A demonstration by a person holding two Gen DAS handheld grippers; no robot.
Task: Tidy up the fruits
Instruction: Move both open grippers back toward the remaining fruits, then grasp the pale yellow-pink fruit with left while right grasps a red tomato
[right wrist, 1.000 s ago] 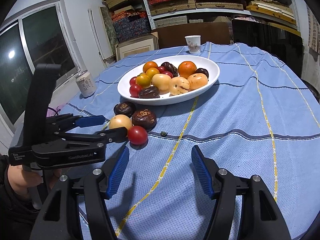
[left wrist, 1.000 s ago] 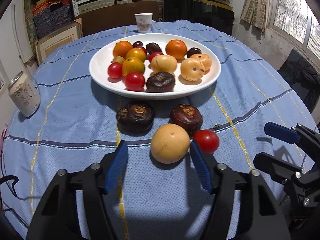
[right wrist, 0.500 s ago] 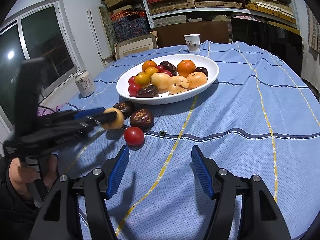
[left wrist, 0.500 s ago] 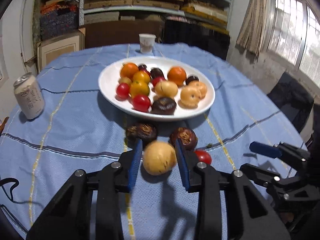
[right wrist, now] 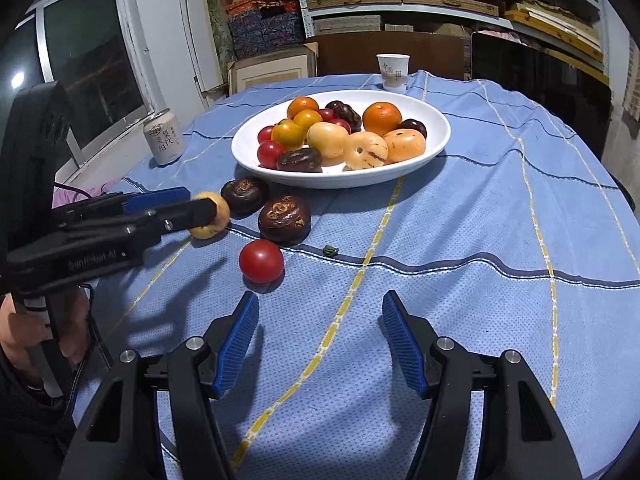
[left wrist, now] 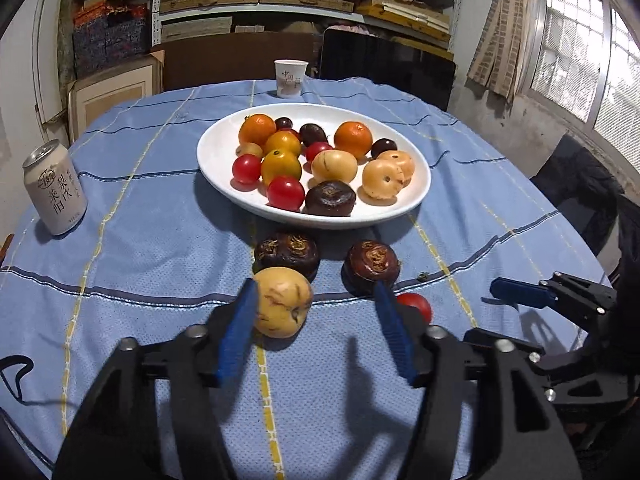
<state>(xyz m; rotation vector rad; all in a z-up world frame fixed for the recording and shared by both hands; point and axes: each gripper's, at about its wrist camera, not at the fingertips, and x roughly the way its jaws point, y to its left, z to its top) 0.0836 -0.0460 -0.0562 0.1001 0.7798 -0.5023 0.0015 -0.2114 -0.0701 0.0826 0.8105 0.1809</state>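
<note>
On the blue-clothed bench [left wrist: 132,248], my left gripper [left wrist: 316,312] stands with its fingers spread wide, the pale yellow fruit [left wrist: 282,302] resting against the inner face of the left finger [left wrist: 240,320] and clear of the right one. In the right wrist view I cannot tell whether the fruit sits on the cloth or hangs just above it. Two dark brown fruits [left wrist: 287,254] [left wrist: 372,266] lie just beyond it, a red tomato [right wrist: 261,261] beside them. The white plate [right wrist: 436,120] behind holds oranges, tomatoes and more pale and dark fruit. My right gripper [right wrist: 320,328] hovers near the tomato, fingers wide and holding nothing. A drink can [left wrist: 54,187] stands at far left
</note>
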